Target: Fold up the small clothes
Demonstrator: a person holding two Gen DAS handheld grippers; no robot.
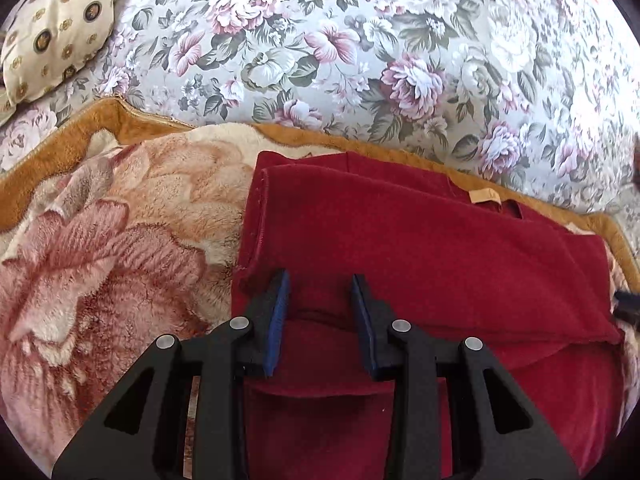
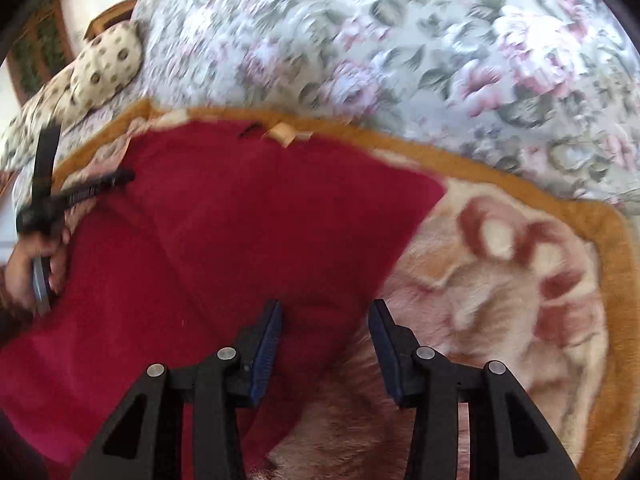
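A dark red garment (image 1: 420, 248) lies folded on a plush flowered blanket (image 1: 120, 240), with a tan label (image 1: 484, 196) at its far edge. My left gripper (image 1: 320, 280) hovers over the garment's near left part. Its blue pads stand apart, and only the cloth below shows between them. In the right wrist view the same garment (image 2: 240, 220) and its label (image 2: 286, 134) fill the left half. My right gripper (image 2: 326, 308) is open above the garment's right edge, where it meets the blanket (image 2: 500, 280), and grips nothing.
A flowered sofa cushion (image 1: 360, 40) rises behind the blanket. A cream spotted pillow (image 1: 56, 32) lies at the far left. In the right wrist view a hand (image 2: 28, 272) holds the left gripper's handle at the left edge. The blanket has an orange-brown border (image 2: 480, 160).
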